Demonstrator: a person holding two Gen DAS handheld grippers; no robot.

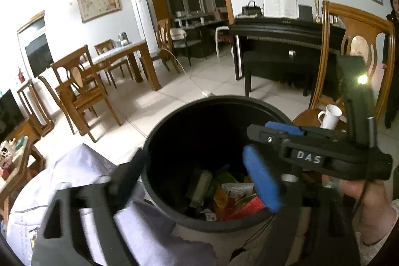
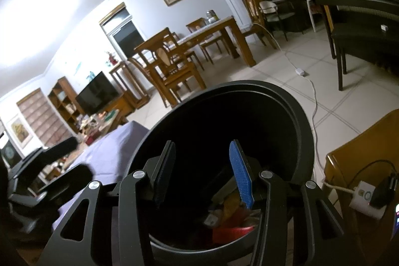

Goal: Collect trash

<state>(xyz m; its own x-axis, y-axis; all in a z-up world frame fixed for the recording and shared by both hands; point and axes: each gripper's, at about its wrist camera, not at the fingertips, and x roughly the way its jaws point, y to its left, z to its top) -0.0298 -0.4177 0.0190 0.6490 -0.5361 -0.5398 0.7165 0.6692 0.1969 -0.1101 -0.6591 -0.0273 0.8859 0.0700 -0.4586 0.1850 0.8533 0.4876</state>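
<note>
I have both grippers over the black trash bin, which stands on the tiled floor. From the left wrist, my left gripper is spread wide, with nothing between its fingers. The trash lies at the bottom of the bin: crumpled wrappers in green, orange and red. My right gripper comes in from three o'clock, above the bin's rim. From the right wrist, the right gripper stands partly open over the bin's mouth, empty, blue pad at one o'clock. A white mug sits on the wooden chair at two o'clock.
</note>
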